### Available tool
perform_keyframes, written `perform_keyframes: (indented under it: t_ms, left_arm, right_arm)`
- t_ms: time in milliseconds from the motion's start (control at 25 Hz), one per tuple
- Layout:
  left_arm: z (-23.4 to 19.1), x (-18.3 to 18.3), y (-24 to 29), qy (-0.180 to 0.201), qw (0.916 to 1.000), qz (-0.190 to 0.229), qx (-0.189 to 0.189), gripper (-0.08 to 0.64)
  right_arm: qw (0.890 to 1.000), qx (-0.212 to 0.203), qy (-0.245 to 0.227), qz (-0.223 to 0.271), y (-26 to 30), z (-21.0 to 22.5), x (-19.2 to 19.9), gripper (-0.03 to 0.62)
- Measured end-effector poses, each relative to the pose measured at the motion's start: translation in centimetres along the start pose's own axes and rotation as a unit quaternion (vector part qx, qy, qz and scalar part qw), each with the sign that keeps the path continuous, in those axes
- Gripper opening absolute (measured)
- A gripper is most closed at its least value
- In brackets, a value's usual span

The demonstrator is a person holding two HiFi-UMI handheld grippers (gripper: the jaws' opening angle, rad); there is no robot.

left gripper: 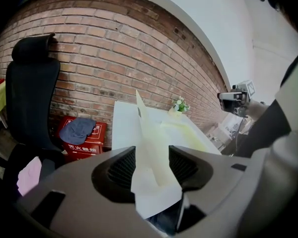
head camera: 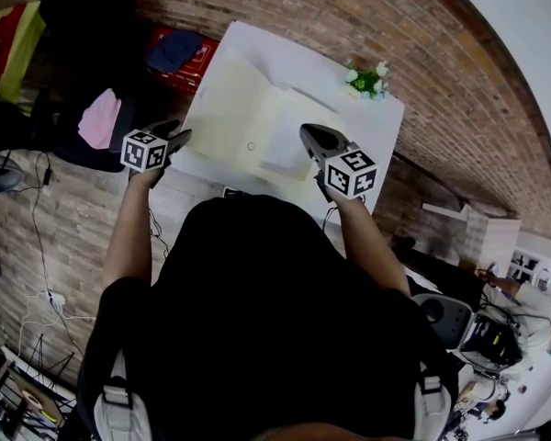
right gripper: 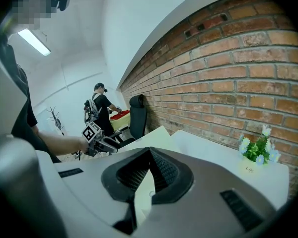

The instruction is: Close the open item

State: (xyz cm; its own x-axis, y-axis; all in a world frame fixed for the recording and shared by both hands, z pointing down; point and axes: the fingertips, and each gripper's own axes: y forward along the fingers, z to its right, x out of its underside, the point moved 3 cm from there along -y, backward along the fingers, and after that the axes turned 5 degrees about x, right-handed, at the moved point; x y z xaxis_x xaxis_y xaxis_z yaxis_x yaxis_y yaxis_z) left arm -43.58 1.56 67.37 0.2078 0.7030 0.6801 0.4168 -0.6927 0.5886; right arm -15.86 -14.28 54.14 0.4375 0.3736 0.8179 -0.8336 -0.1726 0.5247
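Observation:
A pale yellow folder (head camera: 257,118) lies spread open on the white table (head camera: 294,53). My left gripper (head camera: 179,139) is at the table's left edge. In the left gripper view its jaws stand open (left gripper: 151,165), and the folder's raised cover (left gripper: 148,133) stands edge-on between them with a gap to each pad. My right gripper (head camera: 310,136) hovers over the folder's near right part. In the right gripper view its pads meet at the tips (right gripper: 149,155), and I see pale folder surface through the slit behind them; nothing shows gripped.
A small potted plant (head camera: 365,79) stands at the table's far right corner against the brick wall. Left of the table are a black office chair (left gripper: 32,93) with a pink cloth (head camera: 99,118) and a red box (left gripper: 82,135) holding a blue cloth. Another person (right gripper: 102,105) stands far off.

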Motion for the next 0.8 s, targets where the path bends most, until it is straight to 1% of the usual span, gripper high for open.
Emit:
perform_keyframes:
  t_ms: [120,360,520,720,800]
  left_arm:
    - [-0.4,0.8,0.3,-0.01,0.9999,-0.008,0.011,0.213]
    - [-0.4,1.5,1.0,-0.048,0.9982,-0.002,0.035,0.204]
    - [0.1,1.8,1.0,-0.053,0.9978,-0.007,0.04,0.191]
    - [0.0,1.9,1.4,-0.057,0.9974,-0.012,0.042,0.145]
    - [0.3,1.9,1.6,-0.064,0.9966,-0.012,0.051,0.137]
  right_arm:
    - [1.0,0.002,0.002,-0.001,0.1,-0.3,0.3,0.021]
    - [1.0,0.006,0.004,-0.002,-0.1,-0.1,0.5,0.021]
    - [1.0,0.008,0.006,-0.002,-0.6,-0.1,0.6,0.021]
    - [1.0,0.007,0.008,-0.005,-0.4,0.3,1.2,0.021]
    - [1.0,0.007,0.01,-0.007,-0.4,0.5,1.5,0.021]
